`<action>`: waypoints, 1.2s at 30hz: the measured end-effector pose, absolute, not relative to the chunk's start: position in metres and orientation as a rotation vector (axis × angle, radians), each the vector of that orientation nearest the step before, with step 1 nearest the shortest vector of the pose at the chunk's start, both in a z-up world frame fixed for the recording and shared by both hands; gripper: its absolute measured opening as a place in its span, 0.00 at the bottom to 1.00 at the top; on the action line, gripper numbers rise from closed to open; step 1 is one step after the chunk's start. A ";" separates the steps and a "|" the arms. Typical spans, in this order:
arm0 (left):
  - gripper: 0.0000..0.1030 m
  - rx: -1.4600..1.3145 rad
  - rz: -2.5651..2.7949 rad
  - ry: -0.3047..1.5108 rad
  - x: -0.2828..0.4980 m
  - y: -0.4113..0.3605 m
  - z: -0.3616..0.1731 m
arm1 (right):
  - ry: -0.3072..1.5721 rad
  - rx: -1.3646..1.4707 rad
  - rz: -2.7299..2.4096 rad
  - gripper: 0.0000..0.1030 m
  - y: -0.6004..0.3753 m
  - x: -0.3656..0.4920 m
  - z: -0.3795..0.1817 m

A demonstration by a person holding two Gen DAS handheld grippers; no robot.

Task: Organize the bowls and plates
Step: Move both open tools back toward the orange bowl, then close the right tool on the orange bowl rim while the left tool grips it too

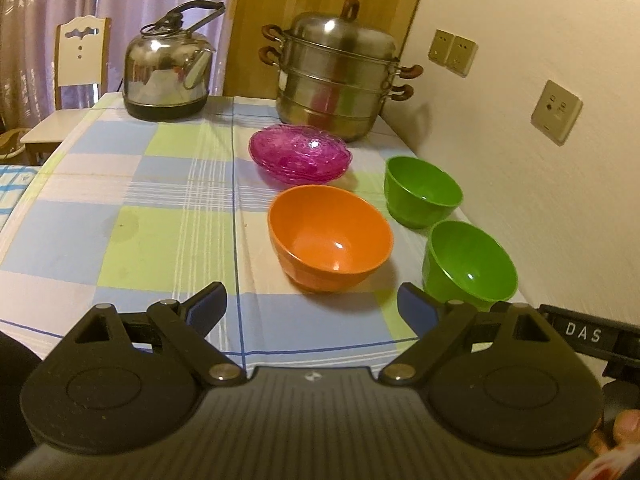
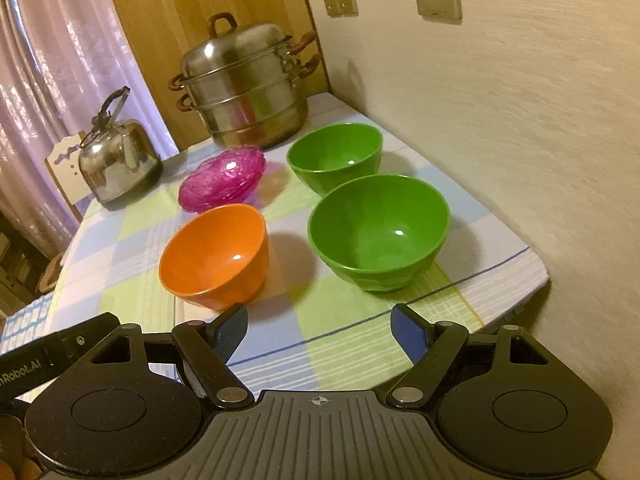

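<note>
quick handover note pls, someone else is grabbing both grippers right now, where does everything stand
Left gripper: open, empty, held above the near table edge, just short of the orange bowl.
Right gripper: open, empty, aimed at the near green bowl.
Things: three bowls stand apart and upright on the checked tablecloth; the far green bowl sits nearer the wall. The pink glass plates are already one stack, in front of the steamer pot; the kettle sits at the far left.
Done: plates look stacked.
Left: no bowl is nested yet; probably stack the two green ones, then deal with the orange.
</note>
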State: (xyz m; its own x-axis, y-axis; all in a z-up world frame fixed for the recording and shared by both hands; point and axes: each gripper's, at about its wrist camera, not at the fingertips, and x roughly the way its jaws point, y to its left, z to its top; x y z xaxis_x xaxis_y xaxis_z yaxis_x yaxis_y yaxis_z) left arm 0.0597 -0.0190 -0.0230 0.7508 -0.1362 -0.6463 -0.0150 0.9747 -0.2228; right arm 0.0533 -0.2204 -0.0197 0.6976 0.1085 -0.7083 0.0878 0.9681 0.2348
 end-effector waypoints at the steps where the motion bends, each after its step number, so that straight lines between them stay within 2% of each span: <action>1: 0.88 -0.224 -0.066 0.721 0.060 -0.018 -0.024 | 0.802 0.261 0.014 0.76 -0.220 0.054 -0.021; 20: 0.88 -0.230 -0.079 0.756 0.073 -0.017 -0.035 | 0.803 0.246 0.035 0.76 -0.211 0.067 -0.025; 33: 0.88 -0.294 -0.048 0.758 0.125 0.010 -0.046 | 0.774 0.221 0.077 0.76 -0.195 0.107 -0.032; 36: 0.85 -0.296 -0.049 0.767 0.137 0.014 -0.052 | 0.779 0.228 0.091 0.75 -0.190 0.117 -0.036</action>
